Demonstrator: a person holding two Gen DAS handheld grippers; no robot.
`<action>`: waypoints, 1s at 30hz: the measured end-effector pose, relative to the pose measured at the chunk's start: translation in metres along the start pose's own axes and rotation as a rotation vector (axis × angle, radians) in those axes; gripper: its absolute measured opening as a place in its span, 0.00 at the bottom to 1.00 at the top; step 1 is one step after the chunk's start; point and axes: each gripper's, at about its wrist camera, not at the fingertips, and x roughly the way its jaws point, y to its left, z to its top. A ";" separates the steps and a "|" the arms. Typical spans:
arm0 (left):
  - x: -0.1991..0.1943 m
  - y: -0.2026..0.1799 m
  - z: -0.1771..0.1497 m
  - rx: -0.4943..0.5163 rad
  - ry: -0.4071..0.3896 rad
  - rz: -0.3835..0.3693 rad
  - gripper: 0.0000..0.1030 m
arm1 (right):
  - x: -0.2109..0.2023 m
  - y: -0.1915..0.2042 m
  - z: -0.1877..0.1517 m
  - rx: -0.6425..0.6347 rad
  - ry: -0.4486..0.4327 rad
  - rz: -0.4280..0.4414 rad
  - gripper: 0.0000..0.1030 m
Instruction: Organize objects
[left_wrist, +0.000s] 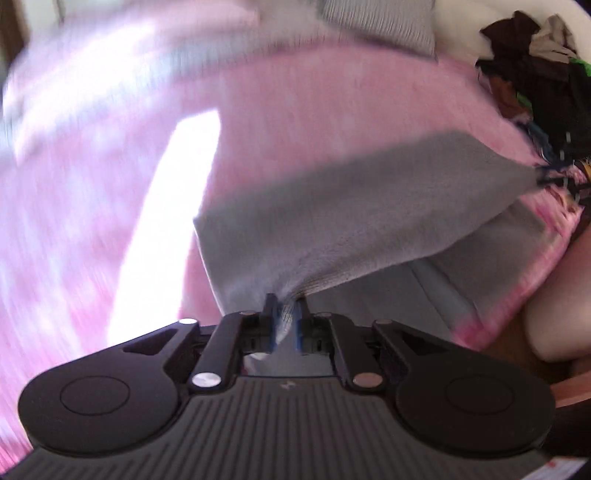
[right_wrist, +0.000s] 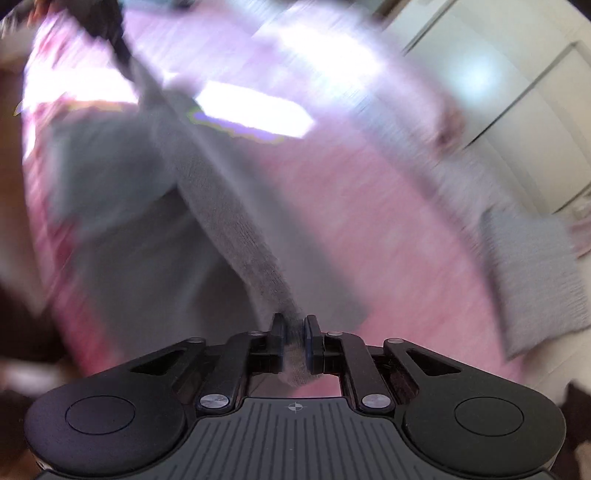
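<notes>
Grey cloth (left_wrist: 332, 218), knitted and soft-looking, is hanging stretched above a pink bedspread (left_wrist: 295, 96), and both pairs of tongs are gripping it. From the left wrist camera, the left gripper (left_wrist: 286, 314) is pinching one corner of the cloth tight between its blue-lined fingers (left_wrist: 269, 317), with a little bunch of the fabric poking back through the narrow gap. From there the cloth is fanning out wide and then tapering up toward the right edge of the view, where the right gripper (left_wrist: 550, 177) is showing only as a small dark shape clamping the far corner. A second fold of the same grey fabric is sagging below the taut part, close over the bedspread. Farther back a striped grey pillow (left_wrist: 380, 26) is lying at the head of the bed, and a heap of dark clothes (left_wrist: 535, 70) is sitting at the upper right. A bright patch of sunlight (left_wrist: 166, 229) is falling across the pink cover, and most of that side is smeared by motion blur.

From the right wrist camera, the right gripper (right_wrist: 294, 328) is closing its fingers (right_wrist: 314, 332) on the other corner of the grey cloth (right_wrist: 229, 221), which is running away as a narrow, taut band toward the upper left. More of the fabric is drooping to the left of that band. The pink bedspread (right_wrist: 369, 221) is lying underneath, a grey pillow (right_wrist: 535, 280) is resting at the right, and white cupboard doors (right_wrist: 517, 92) are standing behind, everything blurred.
</notes>
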 end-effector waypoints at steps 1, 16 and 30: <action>0.003 -0.006 -0.019 -0.058 0.028 -0.002 0.11 | 0.006 0.016 -0.010 -0.010 0.052 0.004 0.08; 0.027 0.042 -0.094 -1.105 -0.137 -0.213 0.41 | 0.033 -0.025 -0.121 1.952 -0.062 0.258 0.36; 0.017 0.039 -0.103 -1.023 -0.217 -0.190 0.02 | 0.020 -0.030 -0.121 1.839 -0.177 0.163 0.02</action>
